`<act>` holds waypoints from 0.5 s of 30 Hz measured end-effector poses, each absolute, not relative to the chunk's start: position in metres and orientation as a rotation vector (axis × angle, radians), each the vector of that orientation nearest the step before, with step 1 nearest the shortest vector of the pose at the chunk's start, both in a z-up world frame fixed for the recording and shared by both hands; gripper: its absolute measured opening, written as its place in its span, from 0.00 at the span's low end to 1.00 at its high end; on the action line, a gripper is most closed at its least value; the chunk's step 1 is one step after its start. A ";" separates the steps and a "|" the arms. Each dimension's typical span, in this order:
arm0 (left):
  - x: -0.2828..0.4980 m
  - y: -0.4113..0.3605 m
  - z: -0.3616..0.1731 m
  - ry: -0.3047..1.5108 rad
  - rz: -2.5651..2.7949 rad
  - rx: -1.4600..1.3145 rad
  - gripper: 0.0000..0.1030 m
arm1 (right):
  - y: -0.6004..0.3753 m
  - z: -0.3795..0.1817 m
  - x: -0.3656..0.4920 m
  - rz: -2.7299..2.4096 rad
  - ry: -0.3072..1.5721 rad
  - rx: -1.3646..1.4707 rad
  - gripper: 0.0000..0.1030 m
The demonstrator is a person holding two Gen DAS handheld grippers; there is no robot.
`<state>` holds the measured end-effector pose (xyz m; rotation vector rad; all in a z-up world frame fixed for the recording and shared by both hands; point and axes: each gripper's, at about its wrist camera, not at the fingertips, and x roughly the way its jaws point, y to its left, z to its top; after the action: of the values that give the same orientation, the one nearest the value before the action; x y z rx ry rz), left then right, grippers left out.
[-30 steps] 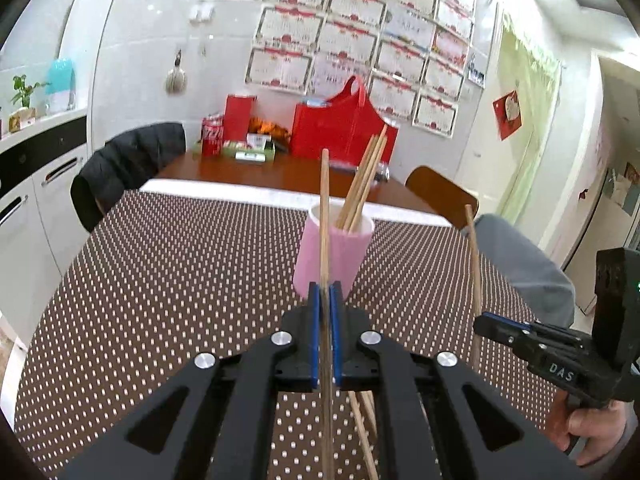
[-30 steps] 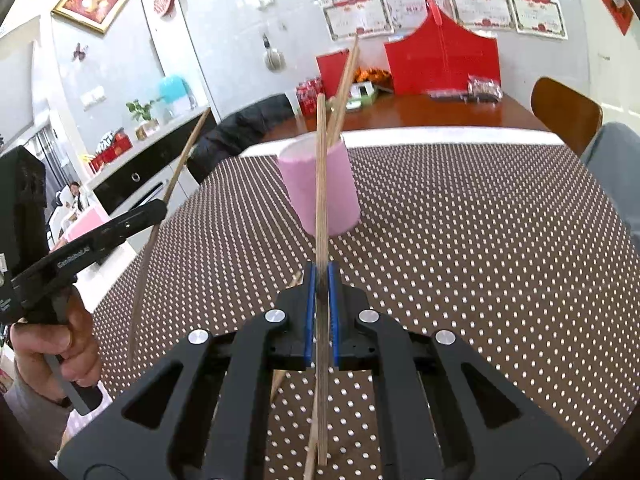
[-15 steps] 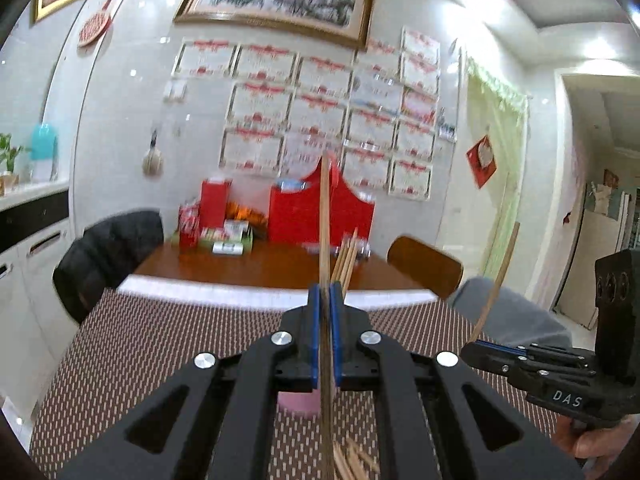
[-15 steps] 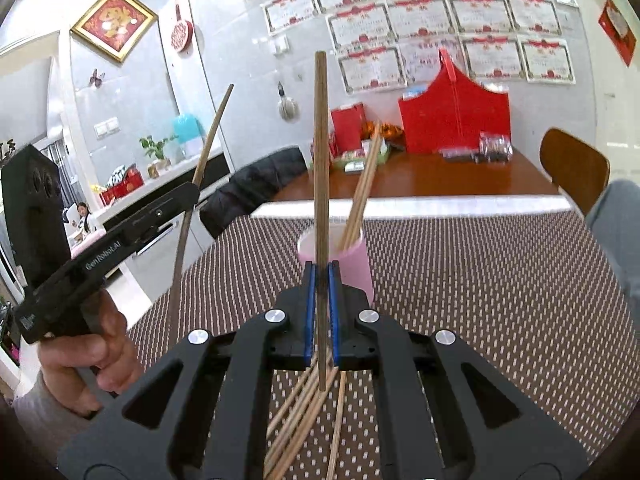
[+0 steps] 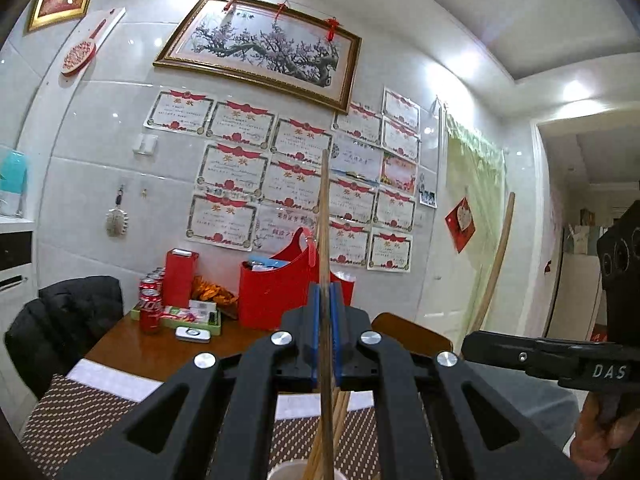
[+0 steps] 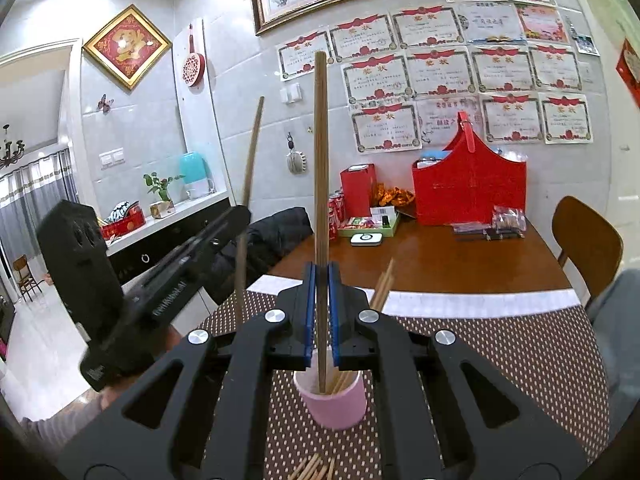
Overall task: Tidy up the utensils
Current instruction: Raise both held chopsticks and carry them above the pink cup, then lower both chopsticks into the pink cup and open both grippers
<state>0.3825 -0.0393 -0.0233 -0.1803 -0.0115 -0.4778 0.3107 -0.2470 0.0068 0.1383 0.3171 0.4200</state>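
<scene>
The left gripper [image 5: 325, 332] has its jaws clamped narrow on a single upright chopstick [image 5: 325, 216], which stands between the blue pads and rises well above them. In the left wrist view the rim of the pink cup [image 5: 280, 474] shows at the bottom edge, under the gripper, with other chopsticks leaning in it. The right gripper [image 6: 320, 312] likewise has its jaws pinched on a second chopstick [image 6: 320, 152], held upright; its lower end hangs at the mouth of the pink cup [image 6: 336, 408], though whether it touches the inside cannot be told. The cup stands on the dotted brown mat [image 6: 520, 360] that covers the worktop, and it already holds several chopsticks [image 6: 382, 286] tilted to the right. More loose chopsticks [image 6: 312, 470] lie flat on the mat just in front of the cup, near the camera
</scene>
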 end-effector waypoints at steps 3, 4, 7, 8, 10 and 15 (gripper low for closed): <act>0.404 -0.043 -0.030 -0.010 -0.481 -0.184 0.05 | -0.243 0.007 0.328 0.424 0.328 0.137 0.06; 0.413 -0.045 -0.034 -0.005 -0.481 -0.189 0.05 | -0.242 0.006 0.333 0.425 0.334 0.136 0.06; 0.430 -0.046 -0.047 0.018 -0.483 -0.201 0.05 | -0.237 -0.001 0.347 0.427 0.352 0.129 0.06; 0.435 -0.047 -0.053 0.028 -0.485 -0.204 0.05 | -0.235 -0.004 0.351 0.429 0.360 0.128 0.06; 0.444 -0.050 -0.064 0.050 -0.485 -0.204 0.05 | -0.233 -0.010 0.357 0.430 0.372 0.127 0.06; 0.455 -0.051 -0.087 0.088 -0.482 -0.211 0.05 | -0.230 -0.025 0.369 0.430 0.411 0.127 0.06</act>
<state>0.4549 -0.0509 -0.0866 -0.2106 0.0883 -0.4824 0.3690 -0.2297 -0.0252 0.1268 0.4111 0.4300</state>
